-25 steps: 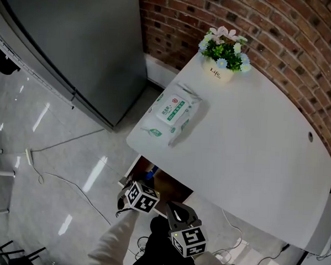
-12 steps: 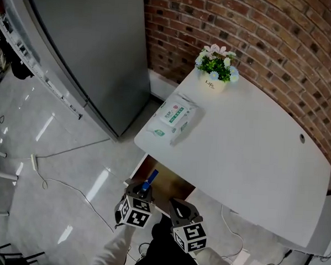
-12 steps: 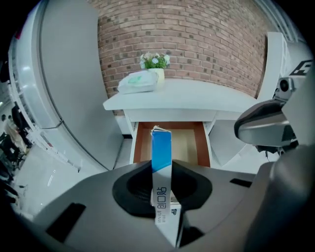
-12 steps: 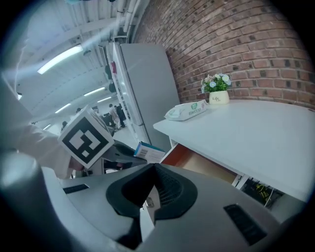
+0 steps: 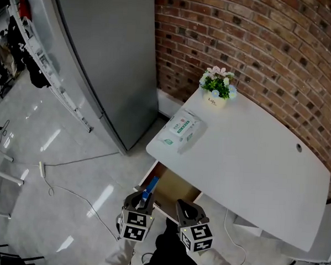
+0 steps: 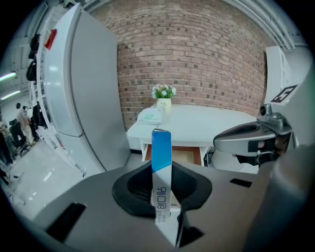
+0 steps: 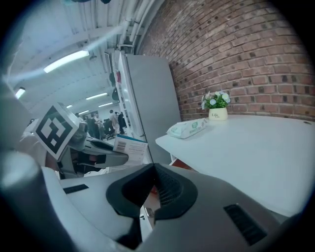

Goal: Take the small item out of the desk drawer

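A small blue-and-white box [image 6: 161,167] stands upright between the pads of my left gripper [image 6: 162,197], which is shut on it. In the head view the box [image 5: 149,187] pokes up from the left gripper [image 5: 142,201], just in front of the open wooden drawer [image 5: 173,190] under the white desk [image 5: 252,167]. My right gripper [image 5: 187,210] hangs beside it, jaws together with nothing between them. In the right gripper view, its jaws [image 7: 150,189] meet and the box [image 7: 129,147] shows at the left.
A pack of wipes [image 5: 181,130] and a small flower pot [image 5: 216,88] sit on the desk near the brick wall. A tall grey cabinet [image 5: 103,59] stands to the left. Cables [image 5: 68,190] lie on the shiny floor.
Both grippers have drawn back from the drawer, and the blue box has come up out of it in the left gripper. The head camera has pulled away from the desk.
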Demonstrator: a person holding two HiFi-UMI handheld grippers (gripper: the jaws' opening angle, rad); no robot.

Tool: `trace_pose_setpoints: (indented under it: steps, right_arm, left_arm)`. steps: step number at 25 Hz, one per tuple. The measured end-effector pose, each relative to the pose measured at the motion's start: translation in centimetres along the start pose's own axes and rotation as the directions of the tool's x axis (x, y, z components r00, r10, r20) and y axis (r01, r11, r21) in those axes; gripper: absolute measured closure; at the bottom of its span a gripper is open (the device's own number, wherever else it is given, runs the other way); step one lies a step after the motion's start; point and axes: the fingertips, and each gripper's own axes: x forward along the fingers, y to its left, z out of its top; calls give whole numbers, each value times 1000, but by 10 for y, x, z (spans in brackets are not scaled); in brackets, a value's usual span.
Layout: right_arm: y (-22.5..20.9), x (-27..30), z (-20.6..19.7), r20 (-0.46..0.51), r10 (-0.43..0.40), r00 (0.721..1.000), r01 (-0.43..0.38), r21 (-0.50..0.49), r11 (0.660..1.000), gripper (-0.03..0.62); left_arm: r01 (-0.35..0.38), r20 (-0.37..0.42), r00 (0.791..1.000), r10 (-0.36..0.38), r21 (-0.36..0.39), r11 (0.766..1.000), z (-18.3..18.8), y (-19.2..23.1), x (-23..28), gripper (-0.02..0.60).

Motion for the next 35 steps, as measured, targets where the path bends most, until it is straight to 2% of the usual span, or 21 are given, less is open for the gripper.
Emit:
trace_pose_setpoints:
  steps: [3,8,17,28,35]
  right_arm:
    - [5,-8,15,40,-6,999,6,5,1000,568]
    - [15,-21,37,97,-7,995,8,-7,1000,568]
    - [31,-48,60,159,0,987,7,-41,999,568]
    - [48,-79,81,233,14,972,0,-57,998,568]
    - [51,-96,95,281,2,960,27,-101,995,569]
  left_arm:
    - [-22,50,998,23,-9,1000,15,6,-24,506]
    - [-51,116,991,59,-78,996,24,14,-56,506]
    - [-82,217,971,102,-99,992,34,20,-110,506]
    - [-146,313,934,169,-96,985,35,27,-165,505]
    - [-174,358,909,213,-139,975,35,33,-188,505]
